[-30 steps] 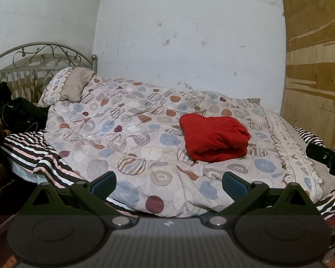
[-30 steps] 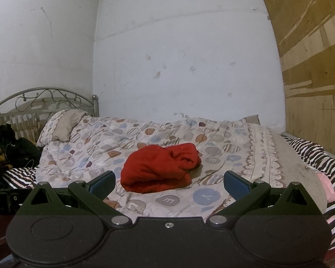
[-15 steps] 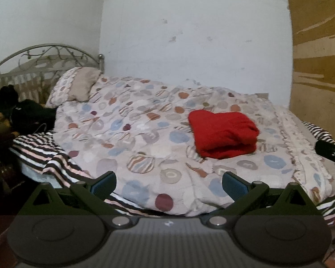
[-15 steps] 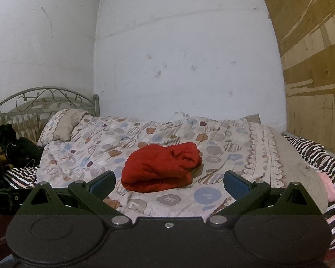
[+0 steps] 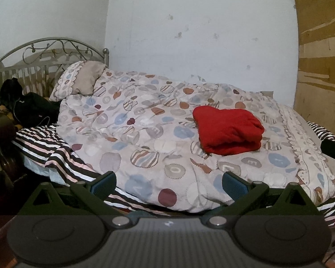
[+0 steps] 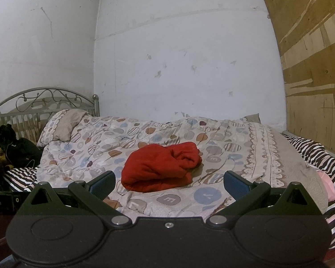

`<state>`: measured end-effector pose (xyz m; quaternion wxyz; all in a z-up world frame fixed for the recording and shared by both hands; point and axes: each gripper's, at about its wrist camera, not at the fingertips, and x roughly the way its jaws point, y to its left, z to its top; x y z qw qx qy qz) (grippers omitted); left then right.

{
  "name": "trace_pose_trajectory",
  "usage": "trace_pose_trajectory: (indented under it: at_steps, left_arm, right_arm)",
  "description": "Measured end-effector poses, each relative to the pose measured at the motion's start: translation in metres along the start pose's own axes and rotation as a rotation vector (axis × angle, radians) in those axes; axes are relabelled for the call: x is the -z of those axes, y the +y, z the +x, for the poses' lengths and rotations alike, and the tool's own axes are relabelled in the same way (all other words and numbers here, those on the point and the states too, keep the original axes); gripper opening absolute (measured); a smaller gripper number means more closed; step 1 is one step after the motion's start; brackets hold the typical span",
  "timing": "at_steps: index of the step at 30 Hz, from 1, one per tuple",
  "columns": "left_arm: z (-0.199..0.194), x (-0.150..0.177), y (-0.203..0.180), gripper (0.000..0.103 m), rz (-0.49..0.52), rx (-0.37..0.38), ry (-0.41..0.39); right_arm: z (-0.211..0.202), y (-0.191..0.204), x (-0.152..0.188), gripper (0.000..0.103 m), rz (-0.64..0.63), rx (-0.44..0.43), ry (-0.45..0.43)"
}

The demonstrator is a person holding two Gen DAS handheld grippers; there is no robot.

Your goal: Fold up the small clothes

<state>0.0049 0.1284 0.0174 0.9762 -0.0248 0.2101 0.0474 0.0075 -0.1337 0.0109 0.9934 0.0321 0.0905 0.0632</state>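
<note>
A: Left wrist view first. What's seen?

B: The left gripper is held wide, nothing between the blue pads. The red garment is seen at approx 1 o'clock from the gripper, lying on the patterned duvet, well apart from the fingers. It appears folded into a thick stack, layered edges turned toward the camera. A pillow is seen at 11 o'clock by the metal headboard; dark clothes at 10 o'clock.

A: Right wrist view?

B: The right gripper is also spread wide & empty. The garment is seen almost at 12 o'clock, near the fingers but not touched. From this side the bundle looks lumpier: a rolled fold at its 2 o'clock end, a smooth rounded edge at 8 o'clock.

A: So the step in hand?

B: Judged as pulling off after a fold, or checking it; it can't be told for sure. If tidying is wanted, the lumpy end should be approached low by the right gripper, only the top layer pinched, then laid flat w/o dragging the stack. The near left corner should be pinned by the left gripper meanwhile. The duvet is soft, so it's likely to be caught if the pads are pressed deep.
</note>
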Motion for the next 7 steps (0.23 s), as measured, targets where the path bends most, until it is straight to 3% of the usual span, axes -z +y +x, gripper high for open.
trace_pose_trajectory:
  at_steps: [7]
  left_arm:
    - [0.0002, 0.0008, 0.0003, 0.103, 0.004, -0.004, -0.003]
  right_arm:
    - [0.0001, -0.0001, -0.0001, 0.103, 0.001, 0.000, 0.002]
